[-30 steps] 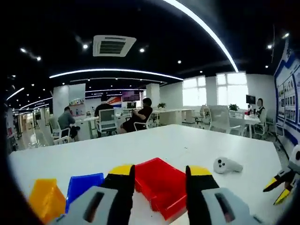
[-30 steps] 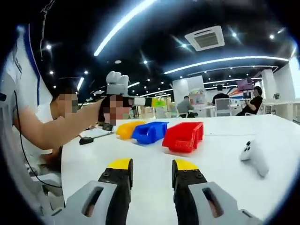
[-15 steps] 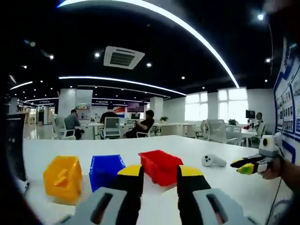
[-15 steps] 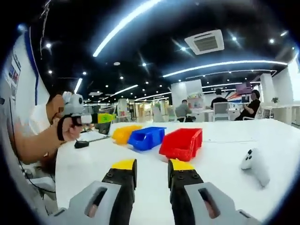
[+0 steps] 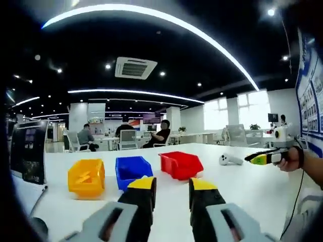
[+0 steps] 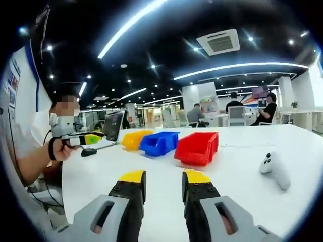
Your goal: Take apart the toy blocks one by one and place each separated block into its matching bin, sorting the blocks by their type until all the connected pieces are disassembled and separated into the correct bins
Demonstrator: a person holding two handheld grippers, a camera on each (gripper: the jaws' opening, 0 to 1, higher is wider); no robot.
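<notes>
Both the left tool and the right tool stand parted, gripping nothing. The red plastic bin, blue plastic bin and yellow plastic bin sit mid-frame on the white bench, ahead of both; no blocks visible.

Bin contents indistinct

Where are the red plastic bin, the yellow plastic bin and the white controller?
red plastic bin (image 5: 180, 164), left gripper view, front wall
yellow plastic bin (image 5: 86, 177), left gripper view, front wall
white controller (image 6: 274, 169), right gripper view, body
</notes>
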